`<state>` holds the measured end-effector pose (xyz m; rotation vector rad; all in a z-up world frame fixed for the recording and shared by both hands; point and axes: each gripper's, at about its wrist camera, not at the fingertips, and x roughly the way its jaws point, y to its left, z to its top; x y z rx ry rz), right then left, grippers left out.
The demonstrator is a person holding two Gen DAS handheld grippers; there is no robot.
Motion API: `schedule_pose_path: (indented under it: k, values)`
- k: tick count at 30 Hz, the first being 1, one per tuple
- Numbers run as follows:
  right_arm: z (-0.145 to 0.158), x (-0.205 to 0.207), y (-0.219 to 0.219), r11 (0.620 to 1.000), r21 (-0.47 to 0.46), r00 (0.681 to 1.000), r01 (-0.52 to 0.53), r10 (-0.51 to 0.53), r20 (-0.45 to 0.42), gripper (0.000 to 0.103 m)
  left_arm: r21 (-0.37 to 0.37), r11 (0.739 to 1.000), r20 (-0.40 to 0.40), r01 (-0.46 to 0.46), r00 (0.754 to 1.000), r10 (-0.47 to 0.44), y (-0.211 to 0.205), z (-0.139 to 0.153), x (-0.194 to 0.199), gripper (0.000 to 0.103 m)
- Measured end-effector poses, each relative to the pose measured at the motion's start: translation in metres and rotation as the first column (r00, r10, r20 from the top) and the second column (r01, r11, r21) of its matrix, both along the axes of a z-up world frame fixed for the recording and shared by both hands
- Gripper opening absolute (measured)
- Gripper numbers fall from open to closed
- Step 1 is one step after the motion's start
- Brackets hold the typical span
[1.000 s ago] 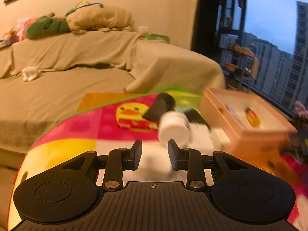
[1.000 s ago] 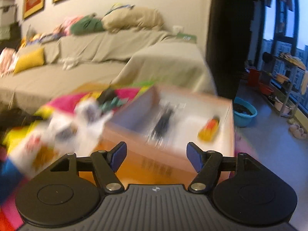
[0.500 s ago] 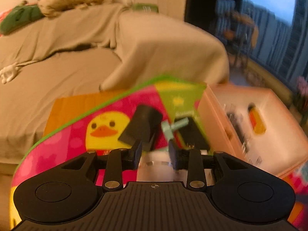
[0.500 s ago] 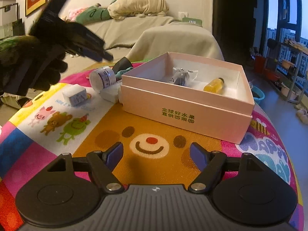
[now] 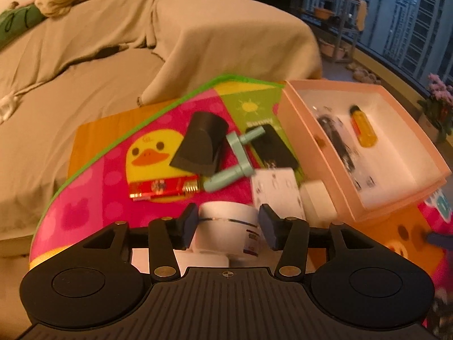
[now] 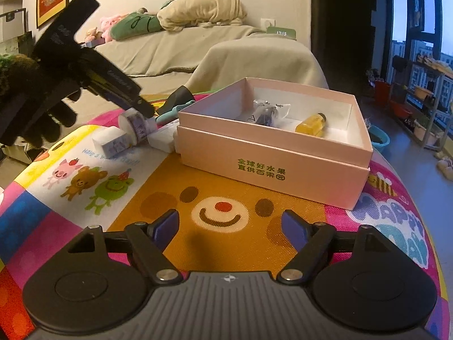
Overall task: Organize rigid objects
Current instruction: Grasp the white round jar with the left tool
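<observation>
Jar: the white jar (image 5: 226, 233) is lying on its side on the mat, its long way pointing far and a bit left in your left wrist view. It is round, smooth and hard, with a thin dark line around it and a label with red and blue print.
Your left gripper: your left gripper (image 5: 227, 226) is sitting around the jar. Its jaws have just been opening, and I cannot tell if the pads are touching the jar.
Your right gripper: your right gripper (image 6: 230, 228) is standing wide apart over the bear face, pinching nothing.
Pink box: the pink box (image 6: 271, 167) is made of card, square, open on top, to the right of the jar. A small orange bottle (image 6: 311, 125) and a dark thing in a clear bag (image 6: 267, 112) are lying inside.
Mat: the mat (image 6: 85, 175) is soft-looking and bright, with a duck, a bear and a frog.
Other things: a black wedge piece (image 5: 202, 147), a pale green pipe-shaped piece (image 5: 239, 155), a red circuit board (image 5: 164, 187) and a white box (image 5: 276, 192) are lying on the far side of the jar.
</observation>
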<state>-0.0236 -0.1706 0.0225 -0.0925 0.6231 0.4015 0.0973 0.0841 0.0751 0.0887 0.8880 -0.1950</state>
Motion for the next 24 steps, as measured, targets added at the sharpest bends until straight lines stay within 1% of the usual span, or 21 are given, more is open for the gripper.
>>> schedule_pose_path:
  k: [5,8,9,11,14,17,21,23,24]
  values:
    - [-0.001,0.001,0.0,1.0,0.0,1.0,-0.001,0.001,-0.006,0.08,-0.022,0.999,0.019,0.025,1.0,-0.024,0.009,-0.006,-0.037,0.056]
    - [-0.001,0.001,0.002,1.0,-0.006,1.0,-0.002,0.002,-0.005,0.081,-0.048,0.998,0.01,0.033,0.999,-0.032,0.016,-0.017,-0.052,0.054]
    - [-0.001,0.0,0.002,1.0,-0.007,1.0,-0.002,0.002,-0.006,0.081,-0.051,0.998,0.021,0.032,0.999,-0.031,0.017,-0.019,-0.055,0.054]
    - [-0.001,0.001,0.003,1.0,-0.013,1.0,-0.002,0.002,-0.008,0.081,-0.058,0.998,0.078,0.029,0.997,-0.025,0.018,-0.021,-0.059,0.054]
    - [-0.002,0.001,0.004,1.0,-0.021,1.0,-0.002,0.002,-0.012,0.081,-0.095,0.995,0.145,0.014,0.989,-0.001,0.016,-0.023,-0.058,0.054]
    - [-0.002,0.001,0.005,1.0,-0.03,1.0,-0.002,0.002,-0.014,0.081,-0.065,0.998,0.152,0.023,0.988,-0.012,0.008,-0.028,-0.047,0.057]
    - [-0.003,0.0,0.008,0.999,-0.043,1.0,-0.015,0.014,-0.019,0.083,-0.001,1.0,0.154,0.027,0.988,-0.027,-0.003,-0.037,-0.03,0.059]
    - [-0.004,-0.001,0.008,0.999,-0.047,1.0,-0.022,0.021,-0.015,0.084,0.011,0.999,0.162,0.03,0.986,-0.031,-0.005,-0.039,-0.025,0.06]
    - [-0.004,-0.001,0.009,0.999,-0.047,1.0,-0.026,0.025,-0.014,0.085,0.004,1.0,0.161,0.031,0.987,-0.031,-0.005,-0.039,-0.021,0.061]
